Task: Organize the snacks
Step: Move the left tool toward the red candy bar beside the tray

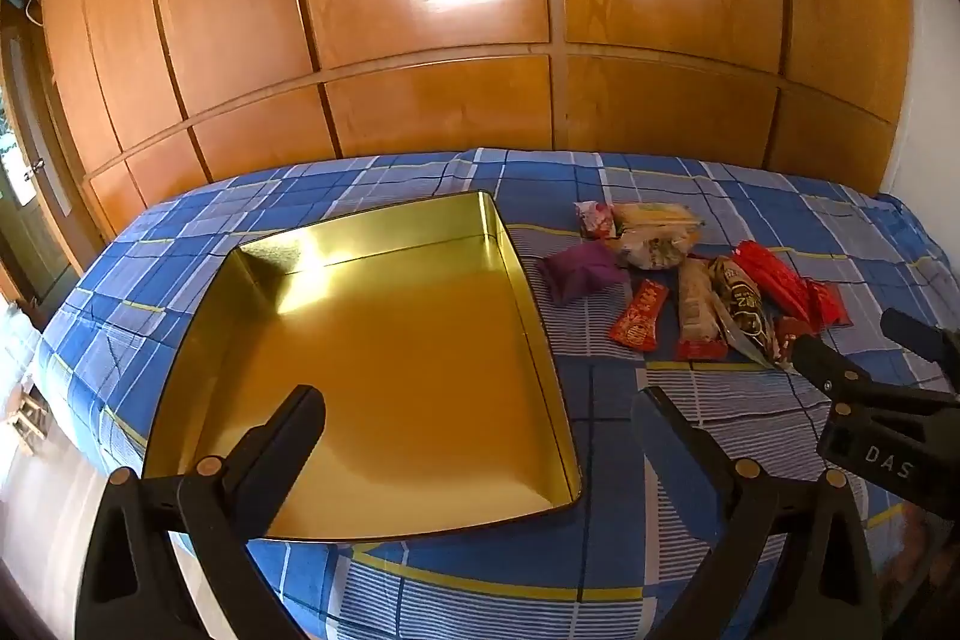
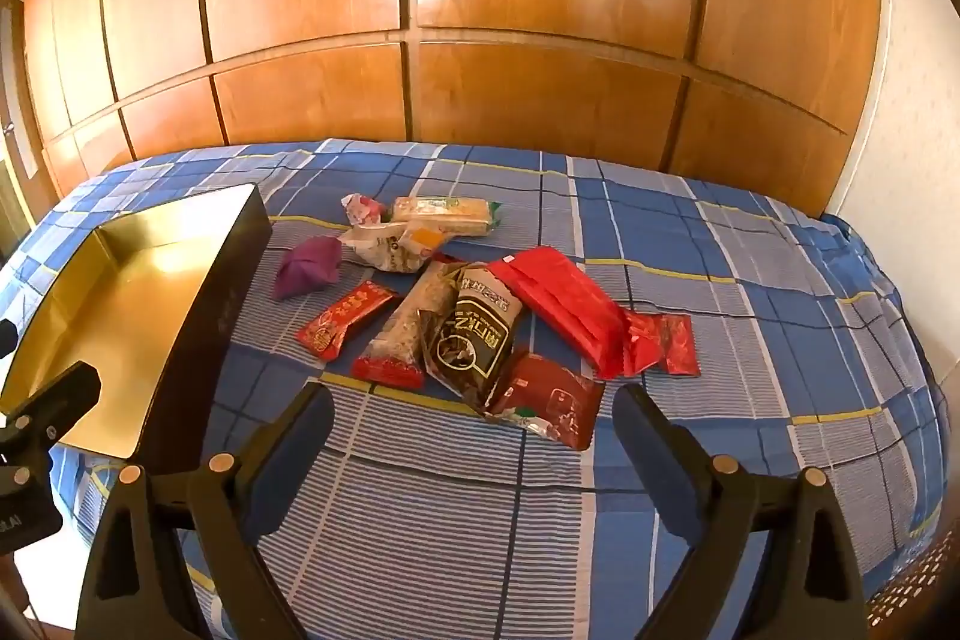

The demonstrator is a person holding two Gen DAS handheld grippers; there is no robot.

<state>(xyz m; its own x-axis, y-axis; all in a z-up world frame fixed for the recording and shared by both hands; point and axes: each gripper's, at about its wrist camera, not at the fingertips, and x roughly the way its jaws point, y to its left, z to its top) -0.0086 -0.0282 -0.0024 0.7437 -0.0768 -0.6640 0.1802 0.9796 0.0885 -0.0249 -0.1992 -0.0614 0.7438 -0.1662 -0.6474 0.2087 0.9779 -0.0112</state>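
Observation:
An empty gold-lined tin (image 1: 384,358) (image 2: 132,292) lies on a blue plaid bedspread (image 1: 660,400) (image 2: 750,280). To its right lies a heap of snack packets (image 2: 468,304) (image 1: 690,280): a purple pouch (image 2: 307,267) (image 1: 581,271), a small red bar (image 2: 345,319) (image 1: 639,322), a black and gold packet (image 2: 474,340), a large red bag (image 2: 558,298) and others. My left gripper (image 1: 480,418) stands open over the tin's near right part. My right gripper (image 2: 474,421) stands open just short of the heap, nothing between its fingers.
A wooden wardrobe (image 1: 456,10) (image 2: 480,10) lines the far side of the bed. A white wall (image 2: 900,130) closes the right side. Bare bedspread lies right of and behind the packets. The bed's near edge drops away at the lower left.

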